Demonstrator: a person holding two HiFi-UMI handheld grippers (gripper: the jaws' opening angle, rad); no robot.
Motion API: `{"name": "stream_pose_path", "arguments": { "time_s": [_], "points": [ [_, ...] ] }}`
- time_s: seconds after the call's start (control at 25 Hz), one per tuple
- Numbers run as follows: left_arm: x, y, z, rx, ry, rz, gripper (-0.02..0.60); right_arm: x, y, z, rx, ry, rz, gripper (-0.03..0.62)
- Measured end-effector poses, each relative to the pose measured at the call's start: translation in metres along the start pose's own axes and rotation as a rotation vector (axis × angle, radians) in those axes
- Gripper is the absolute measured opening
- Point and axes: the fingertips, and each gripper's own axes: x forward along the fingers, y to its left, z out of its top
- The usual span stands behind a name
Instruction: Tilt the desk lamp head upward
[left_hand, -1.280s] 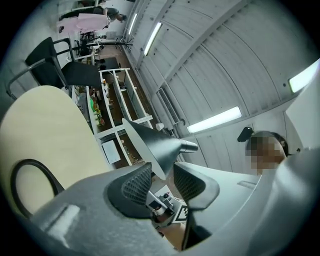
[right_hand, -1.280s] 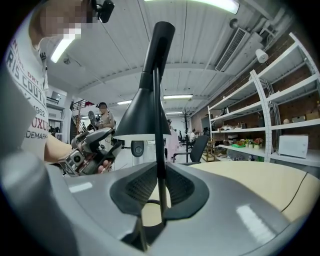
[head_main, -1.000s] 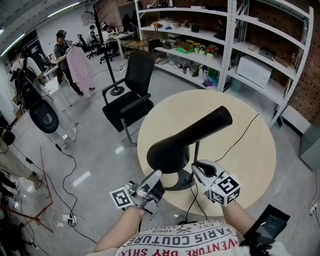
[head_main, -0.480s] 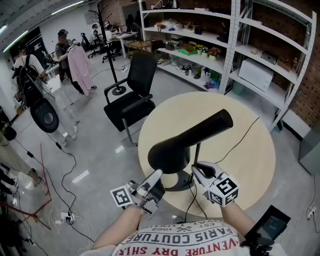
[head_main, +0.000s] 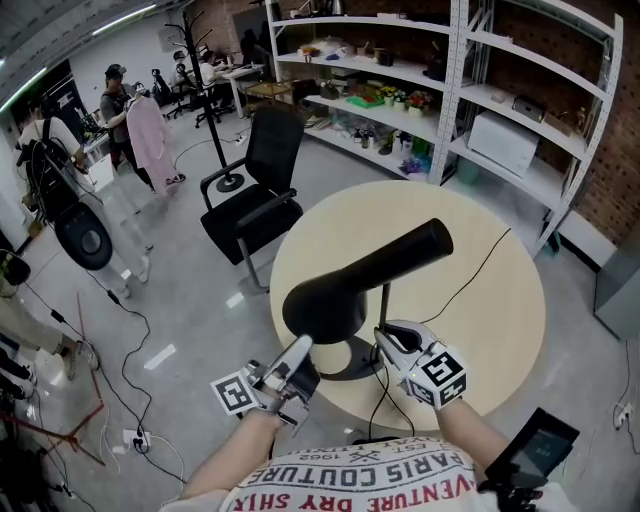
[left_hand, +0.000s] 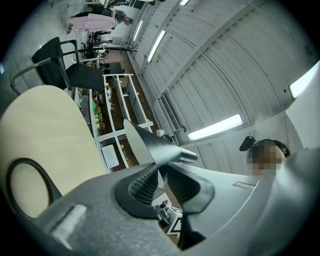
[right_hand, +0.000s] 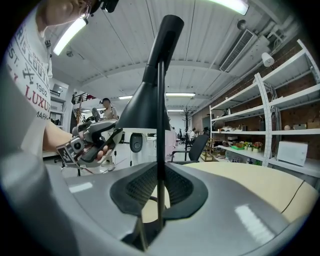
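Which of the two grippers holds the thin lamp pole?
The right gripper: its jaws close on the lamp pole. The left gripper pinches the lamp head rim instead.

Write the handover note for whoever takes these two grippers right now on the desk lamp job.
Left gripper: shut on the lower rim of the lamp head.
Right gripper: shut on the lamp's thin stem, low down, just above the base.
Lamp: stands near the front edge of the round table. The wide mouth of the head faces down toward the person.
Done: both grips are set.
Left: the head looks not yet tilted up. Probably lift the rim with the left gripper while the right steadies the stem, then release both.
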Motion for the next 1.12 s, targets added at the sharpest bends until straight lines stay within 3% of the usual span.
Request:
{"name": "stream_pose_path", "arguments": {
  "time_s": [0.4,1.12],
  "points": [
    [-0.006,-0.005,0.017,0.055,-0.008,-0.005,0.058,0.003,0.004,-0.006,0.002,0.009,-0.004,0.043],
    [-0.010,-0.012,0.045,0.077,-0.075,0.000,0.051,0.009,0.005,-0.014,0.004,0.035,-0.001,0.043]
  ]
}}
